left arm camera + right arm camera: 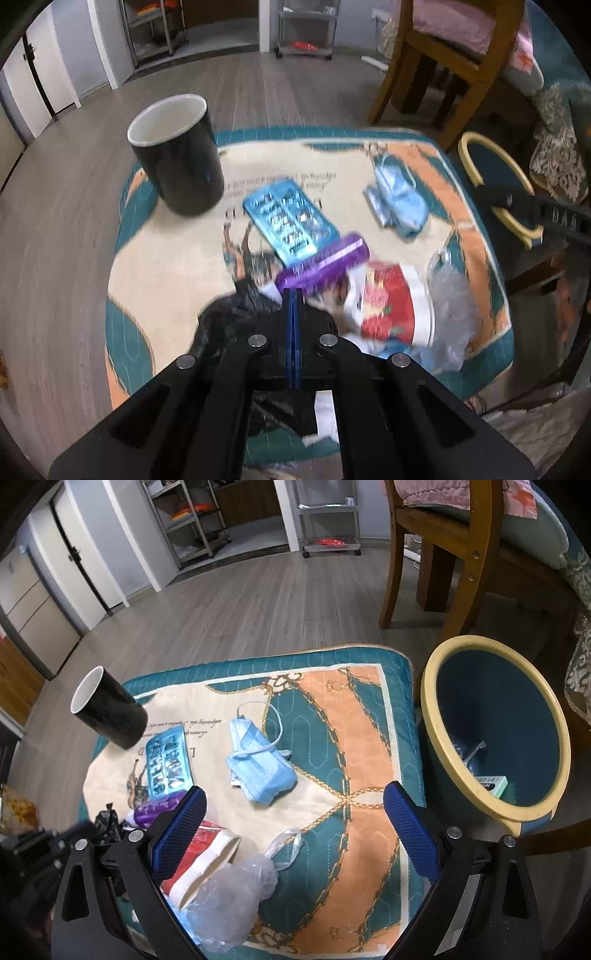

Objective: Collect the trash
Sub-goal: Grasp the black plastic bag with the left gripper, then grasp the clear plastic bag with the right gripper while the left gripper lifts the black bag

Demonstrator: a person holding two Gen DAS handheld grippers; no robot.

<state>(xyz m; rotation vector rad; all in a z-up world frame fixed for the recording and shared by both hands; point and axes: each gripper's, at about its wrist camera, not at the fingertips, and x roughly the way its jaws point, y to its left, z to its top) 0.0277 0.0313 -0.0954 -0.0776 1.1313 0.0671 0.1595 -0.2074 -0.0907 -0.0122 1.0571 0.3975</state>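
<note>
Left hand-held gripper (293,295): blue pads pressed flat together, nothing clearly between them; its tips sit right at the near end of the purple wrapper, and the blur hides whether they have caught an edge of it.
Right hand-held gripper (295,805): fingers spread wide and empty, hanging over the cushion with the bin off to its right.
Purple wrapper (323,264): a shiny purple tube-shaped piece lying slantwise, touching the lower end of the blister pack.
Blister pack (168,762): teal foil sheet, flat on the cushion, just beside the mug.
Face mask (258,760): light blue, crumpled, ear loop curling up and back, lying near the cushion's middle and apart from the other litter.
Red-and-white packet (207,853): lying on its side at the cushion's near edge, partly behind the right gripper's left finger.
Clear plastic bag (236,897): crumpled, touching the packet, at the near edge.
Black bag (229,325): dark crumpled plastic under the left gripper.
Mug (177,155): black outside, white inside, upright on the cushion's far left corner.
Cushion (365,738): teal, orange and cream quilted pad carrying all the litter.
Bin (443,723): dark blue with a pale yellow rim, beside the cushion's right edge, a small box and other scraps at its bottom.
Chair (461,554): wooden, behind the bin, on the grey plank floor.
</note>
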